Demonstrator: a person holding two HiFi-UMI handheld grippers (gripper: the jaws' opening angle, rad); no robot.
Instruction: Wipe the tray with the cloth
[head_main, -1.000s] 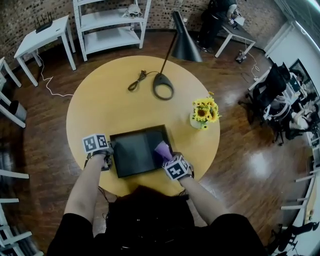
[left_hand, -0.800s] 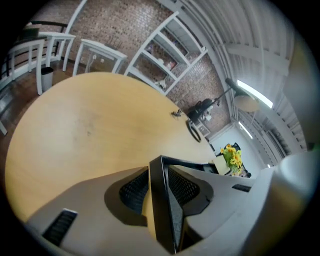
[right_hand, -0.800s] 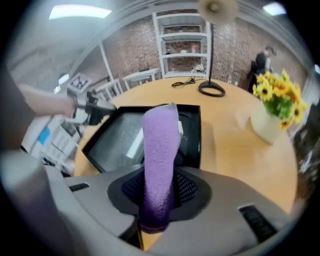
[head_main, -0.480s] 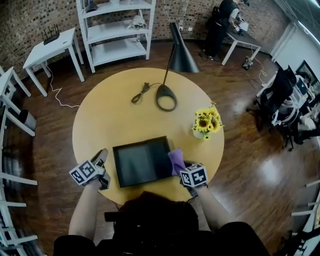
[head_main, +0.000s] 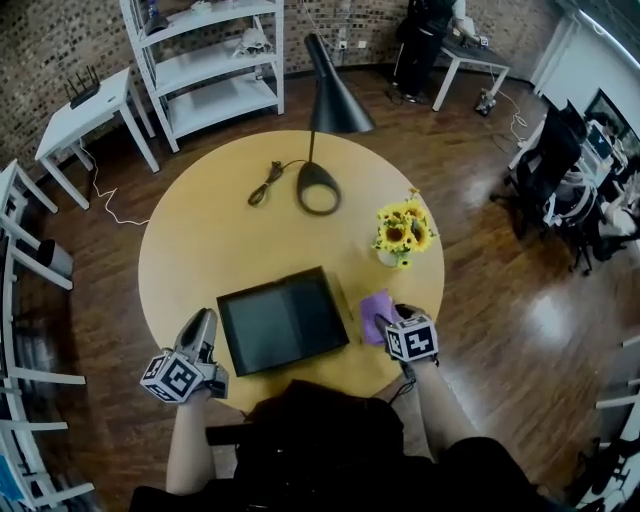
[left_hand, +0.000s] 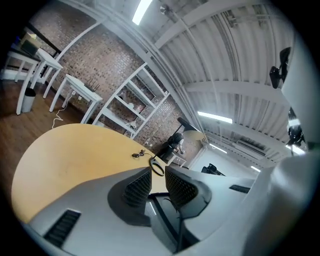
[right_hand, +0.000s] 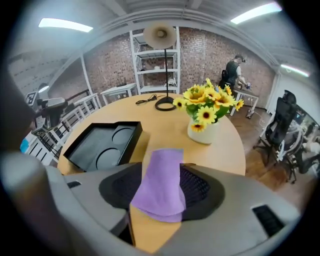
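Observation:
The black tray (head_main: 283, 320) lies on the round wooden table (head_main: 200, 240), near its front edge; the right gripper view shows two round recesses in the tray (right_hand: 102, 145). A purple cloth (head_main: 374, 303) lies on the table just right of the tray. My right gripper (head_main: 389, 319) is over the cloth's near end, jaws opening wide. The cloth (right_hand: 162, 187) lies loose between its pads and drapes onto one. My left gripper (head_main: 203, 320) hovers at the table's front-left edge, left of the tray. Its jaws (left_hand: 157, 180) are closing to a narrow gap with nothing between them.
A vase of sunflowers (head_main: 402, 232) stands close beyond the cloth, at the table's right. A black lamp's base (head_main: 318, 187) and its cable (head_main: 262, 185) sit at the far side. White shelves (head_main: 200, 50) and side tables stand beyond. A person stands at a far desk (head_main: 425, 30).
The right gripper drew the cloth off the tray's right end onto the table and its jaws spread. The left gripper moved from the tray's left edge back toward the table's front-left edge.

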